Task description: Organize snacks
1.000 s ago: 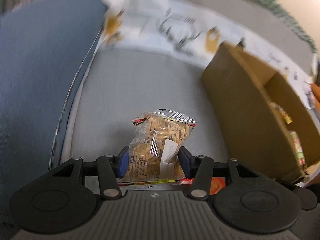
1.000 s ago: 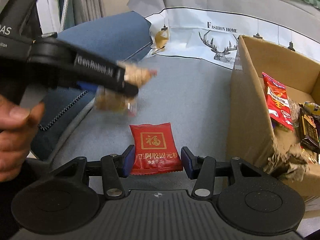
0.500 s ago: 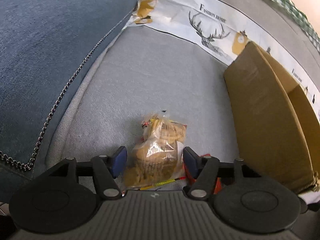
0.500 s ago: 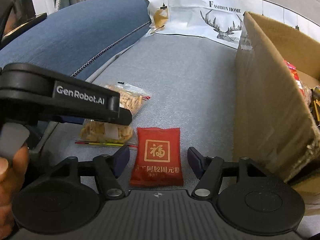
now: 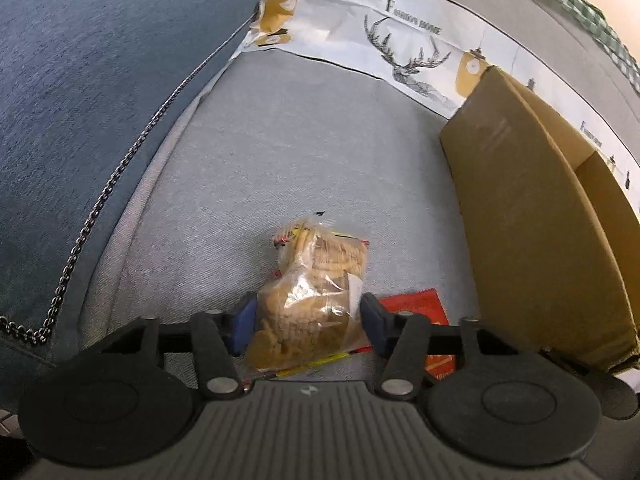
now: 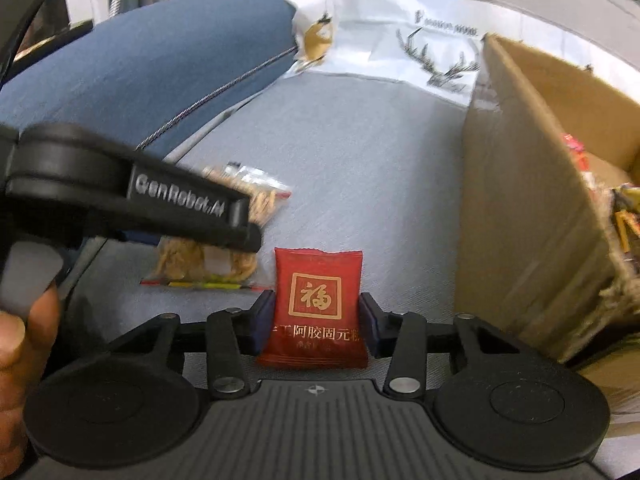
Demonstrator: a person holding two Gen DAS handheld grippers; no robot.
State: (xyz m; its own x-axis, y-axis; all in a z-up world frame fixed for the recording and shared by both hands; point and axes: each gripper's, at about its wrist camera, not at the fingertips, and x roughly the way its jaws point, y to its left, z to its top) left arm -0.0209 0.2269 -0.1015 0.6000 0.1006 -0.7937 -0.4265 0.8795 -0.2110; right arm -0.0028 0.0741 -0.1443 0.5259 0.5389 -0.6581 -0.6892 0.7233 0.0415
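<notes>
Box [image 6: 520, 208] already holds several snacks. Left tongs [image 5: 306, 326], just closing, clamp cracker bag [image 5: 316, 296]; right tongs [image 6: 316, 322], just closing, pinch red packet [image 6: 316, 308]. Both still unboxed.

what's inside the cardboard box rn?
In the right wrist view, the cardboard box holds several snack packets at its near right corner, red and yellow wrappers showing. The box's near wall hides the rest of the floor. In the left wrist view only bare inner walls show.
</notes>
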